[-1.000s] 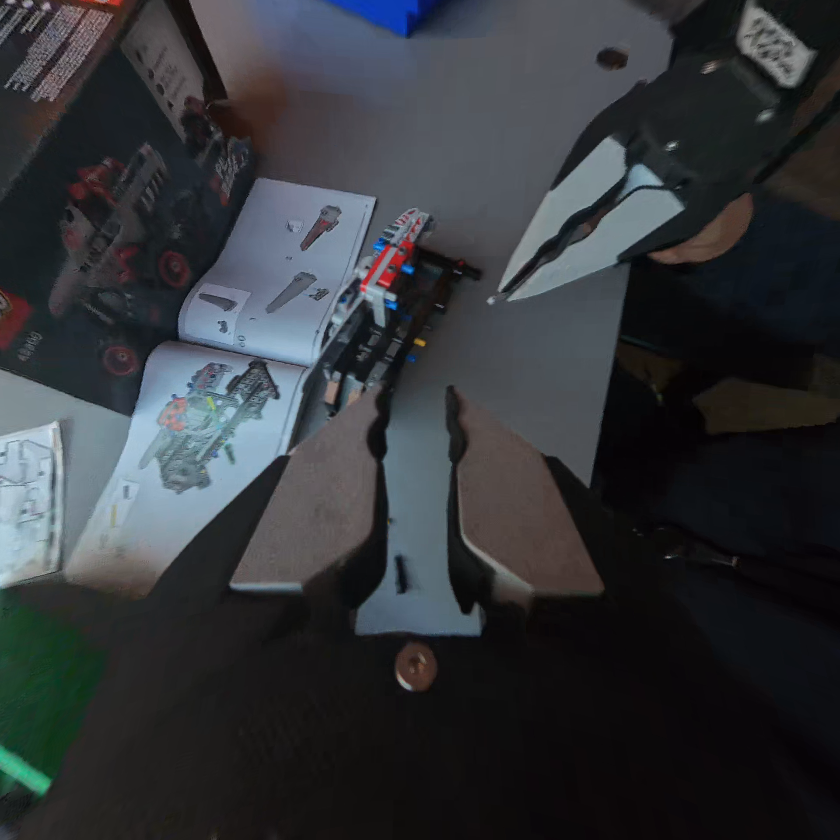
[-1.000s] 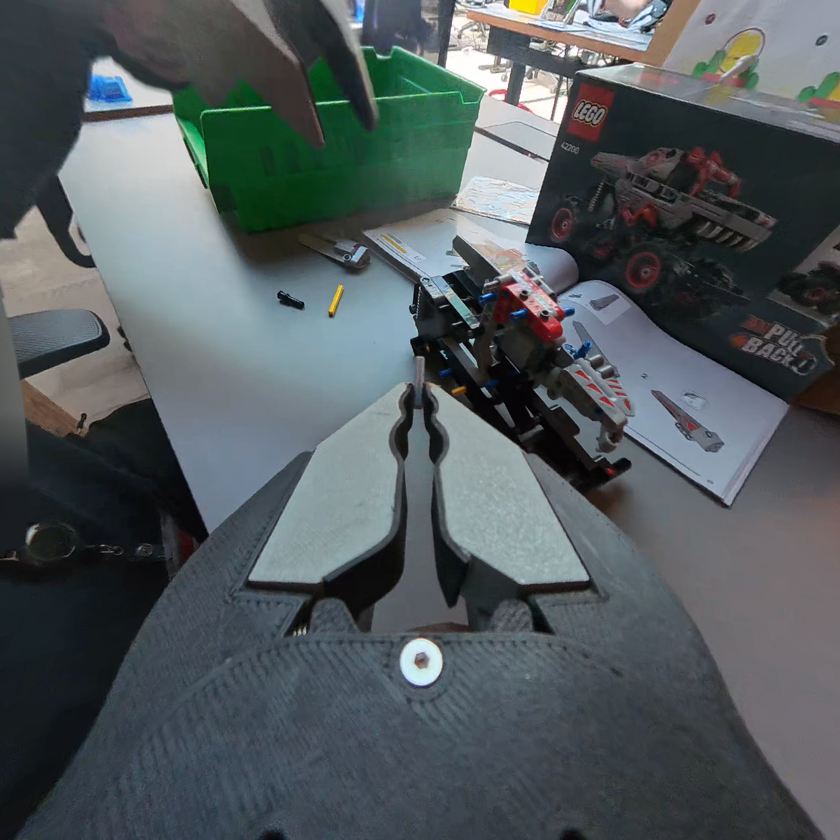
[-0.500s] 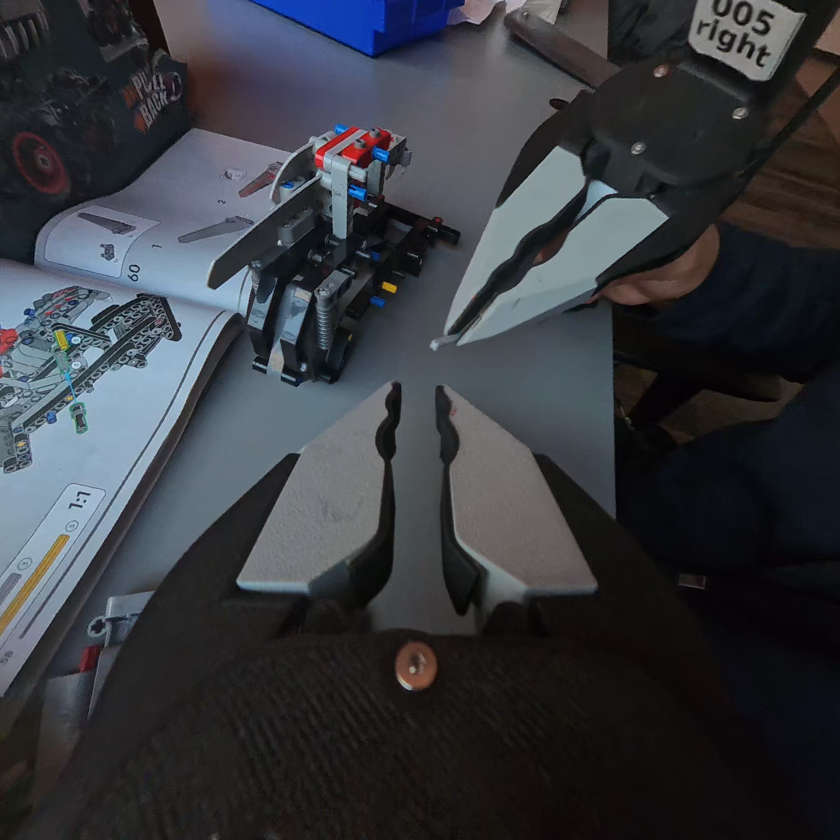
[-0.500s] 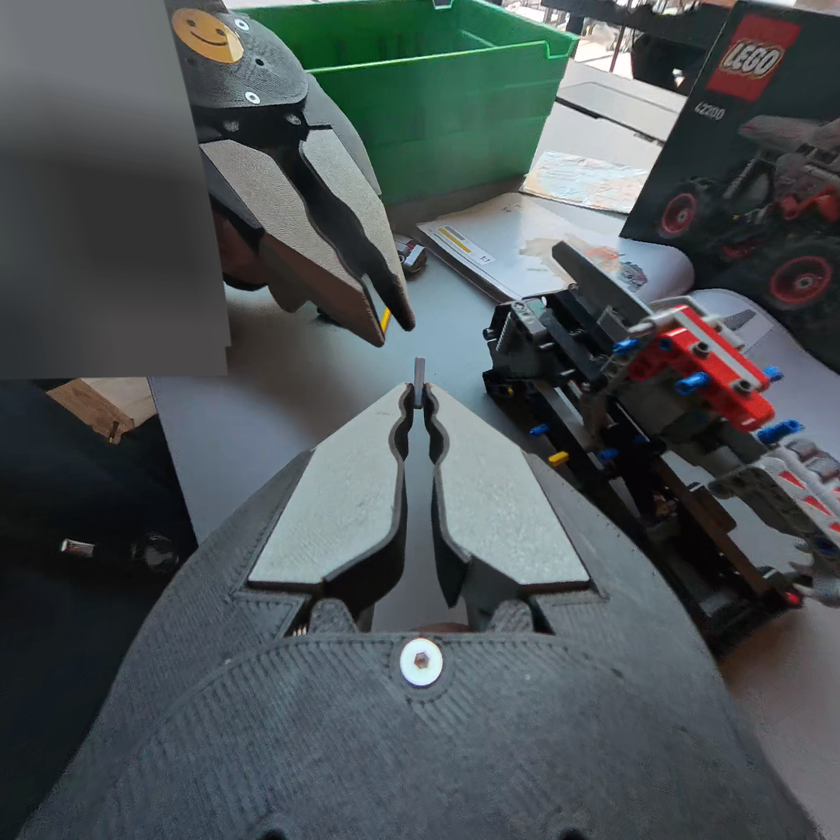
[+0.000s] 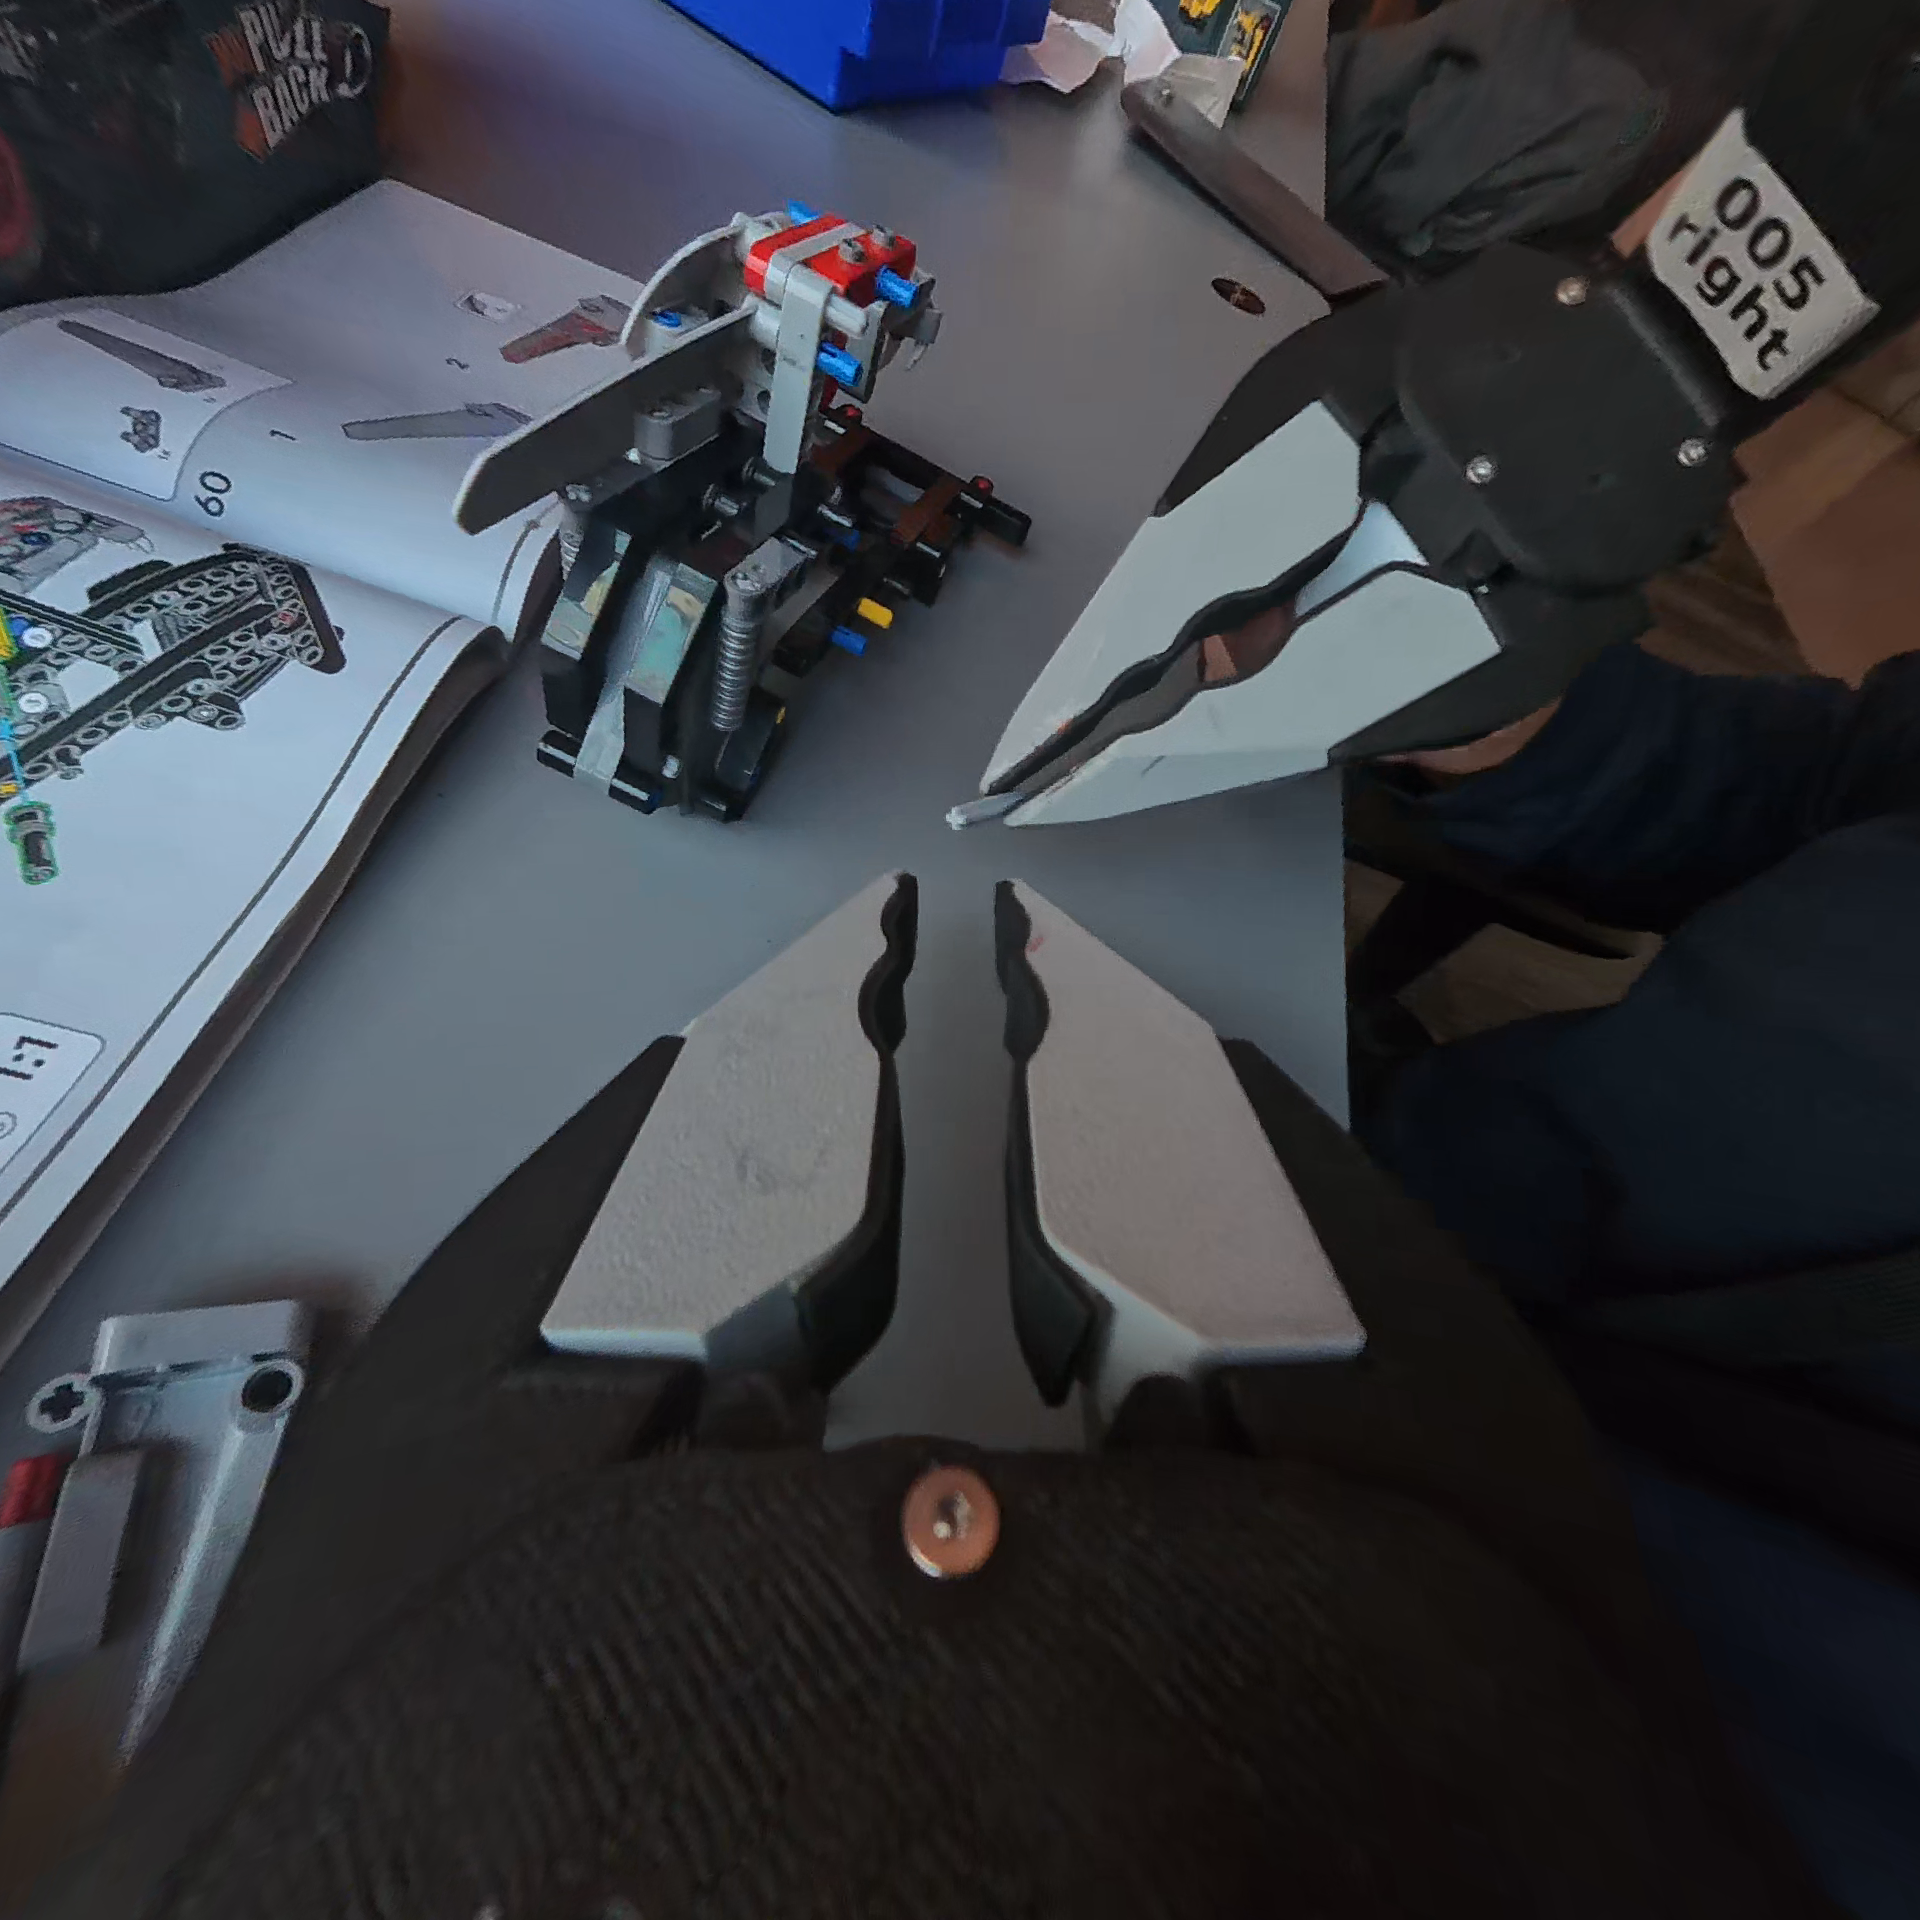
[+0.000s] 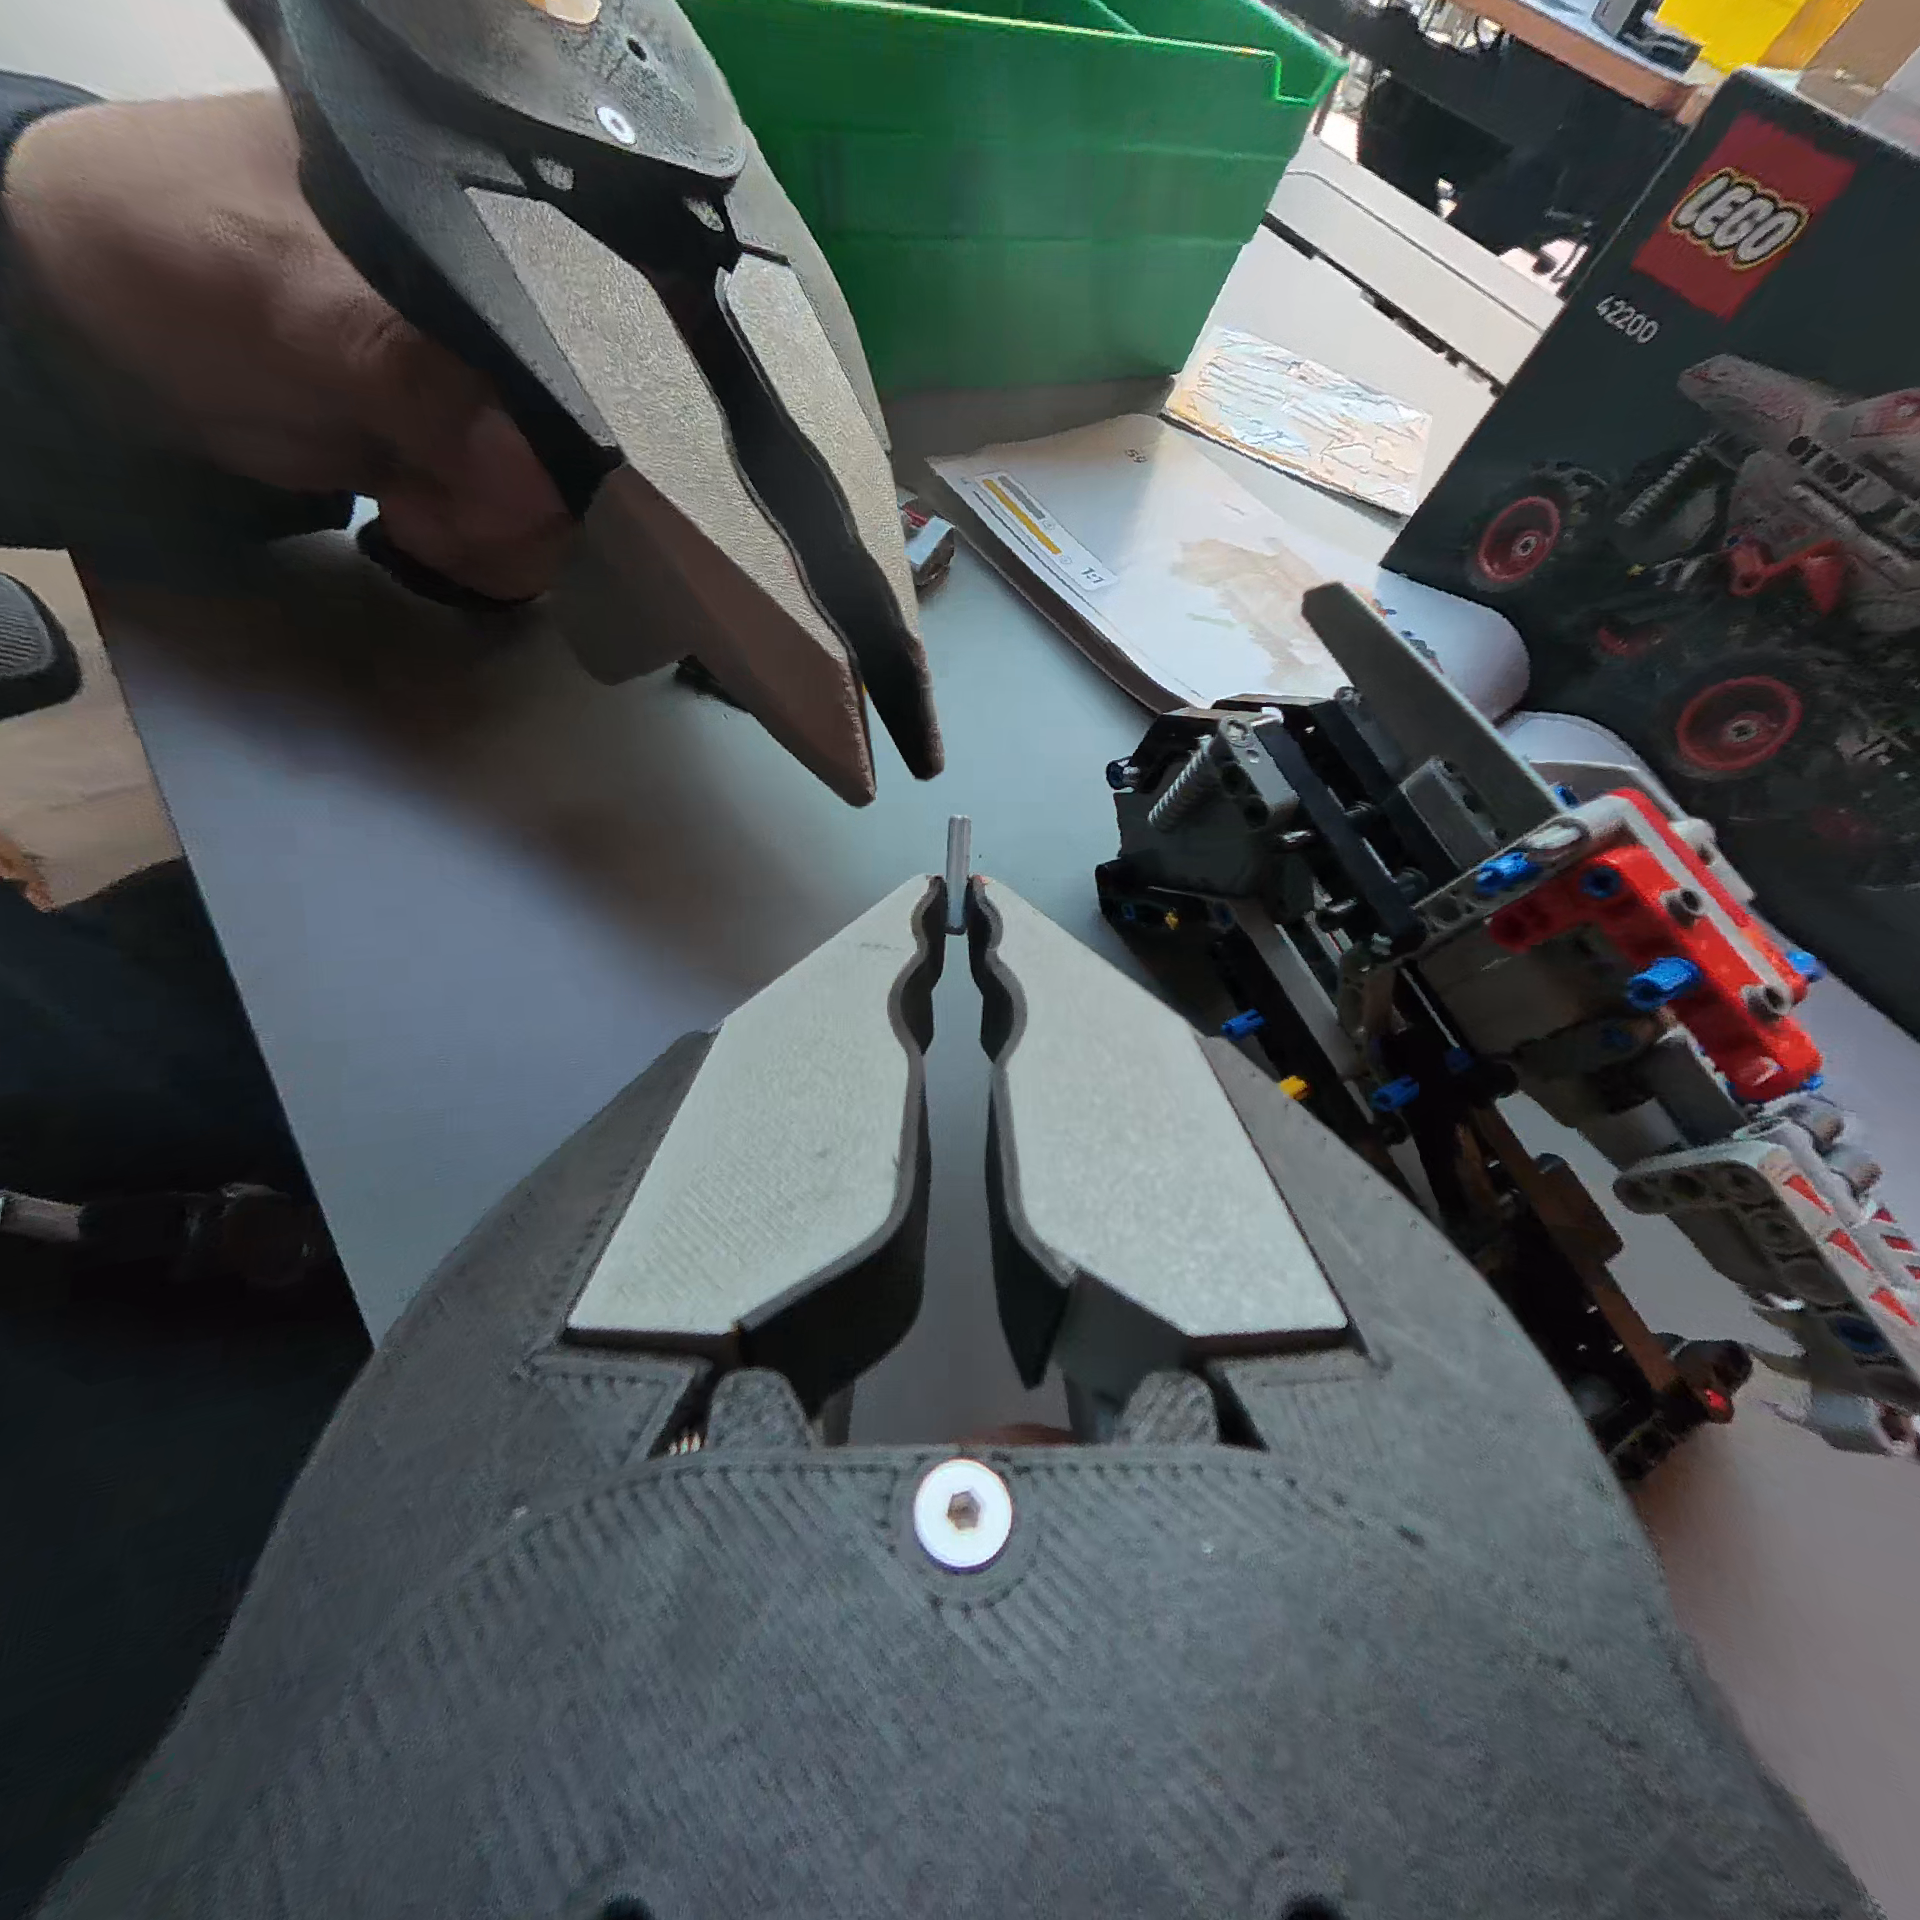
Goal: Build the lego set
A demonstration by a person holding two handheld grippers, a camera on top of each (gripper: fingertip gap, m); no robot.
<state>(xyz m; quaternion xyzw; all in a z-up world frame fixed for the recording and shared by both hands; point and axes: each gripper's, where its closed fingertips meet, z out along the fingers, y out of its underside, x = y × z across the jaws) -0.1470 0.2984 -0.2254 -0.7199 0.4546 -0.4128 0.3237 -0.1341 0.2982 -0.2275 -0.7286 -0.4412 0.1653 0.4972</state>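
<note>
My right gripper (image 6: 954, 902) pinches a little grey pin (image 6: 956, 854) pointing straight ahead at my left gripper (image 5: 951, 902) (open a bit, empty), just in front.

I count two grippers of mine, one thin grey axle (image 6: 957, 868), one half-built model (image 5: 743, 520), one open instruction booklet (image 5: 208, 665), one set box (image 6: 1725, 436), one green bin (image 6: 1039, 187), one blue bin (image 5: 894, 42), and one loose grey piece (image 5: 166, 1455) at the table's near edge.

Left view dim and bluish; right view brighter, edges wide-angle warped.
</note>
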